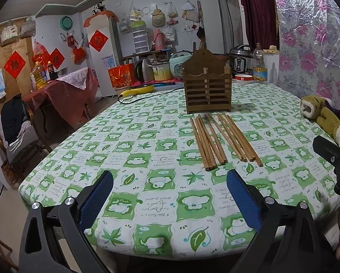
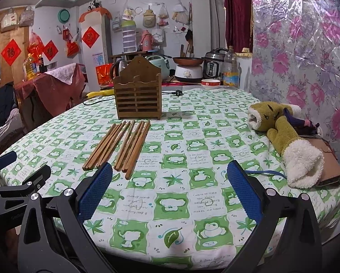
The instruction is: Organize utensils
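Several wooden chopsticks (image 1: pixel 222 140) lie side by side on the green-and-white tablecloth, just in front of a brown slatted wooden utensil holder (image 1: pixel 207 86). Both show in the right wrist view too: the chopsticks (image 2: pixel 120 146) and the holder (image 2: pixel 138 93). My left gripper (image 1: pixel 170 179) is open and empty, above the near part of the table, short of the chopsticks' near ends. My right gripper (image 2: pixel 170 175) is open and empty, to the right of the chopsticks' near ends. The right gripper's body shows at the right edge of the left view (image 1: pixel 333 157).
Olive-green fleece-lined mittens (image 2: pixel 286 134) and a brown wallet (image 2: pixel 329 166) lie at the table's right. A blue cord (image 2: pixel 265 173) lies beside them. A black cable and plug (image 2: pixel 176 93), a red-and-white bowl (image 2: pixel 211 83), an oil bottle and cookers stand at the far edge.
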Tool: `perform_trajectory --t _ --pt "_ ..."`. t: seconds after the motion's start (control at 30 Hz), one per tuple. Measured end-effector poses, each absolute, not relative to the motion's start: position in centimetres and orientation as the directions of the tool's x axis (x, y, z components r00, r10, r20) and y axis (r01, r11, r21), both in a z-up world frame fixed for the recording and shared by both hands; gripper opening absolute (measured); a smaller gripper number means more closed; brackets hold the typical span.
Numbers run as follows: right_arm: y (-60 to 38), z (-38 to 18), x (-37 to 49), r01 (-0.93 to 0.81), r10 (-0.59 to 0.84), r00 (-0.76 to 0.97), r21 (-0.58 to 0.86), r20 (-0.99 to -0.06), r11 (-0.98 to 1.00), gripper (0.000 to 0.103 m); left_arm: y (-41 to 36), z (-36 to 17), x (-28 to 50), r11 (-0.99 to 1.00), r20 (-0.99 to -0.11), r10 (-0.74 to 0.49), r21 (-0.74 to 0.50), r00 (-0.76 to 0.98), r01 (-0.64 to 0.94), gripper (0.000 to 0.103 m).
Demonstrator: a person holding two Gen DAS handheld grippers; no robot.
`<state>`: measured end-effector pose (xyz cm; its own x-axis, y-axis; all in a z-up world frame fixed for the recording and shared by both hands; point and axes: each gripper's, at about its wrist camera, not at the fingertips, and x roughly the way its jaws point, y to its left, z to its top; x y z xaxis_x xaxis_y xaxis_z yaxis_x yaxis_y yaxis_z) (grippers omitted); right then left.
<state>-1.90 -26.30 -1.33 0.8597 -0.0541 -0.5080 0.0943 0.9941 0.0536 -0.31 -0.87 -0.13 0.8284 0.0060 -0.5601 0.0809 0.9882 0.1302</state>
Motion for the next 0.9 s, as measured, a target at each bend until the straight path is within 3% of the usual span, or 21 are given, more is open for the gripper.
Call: perform_trajectory --t 0.9 --pt "-26.08 -1.25 -1.86 0.092 -0.055 0.860 0.048 -0.507 0.995 0.097 -0.55 -0.21 -0.43 0.987 -0.560 0.003 0.133 0.828 0.087 0.097"
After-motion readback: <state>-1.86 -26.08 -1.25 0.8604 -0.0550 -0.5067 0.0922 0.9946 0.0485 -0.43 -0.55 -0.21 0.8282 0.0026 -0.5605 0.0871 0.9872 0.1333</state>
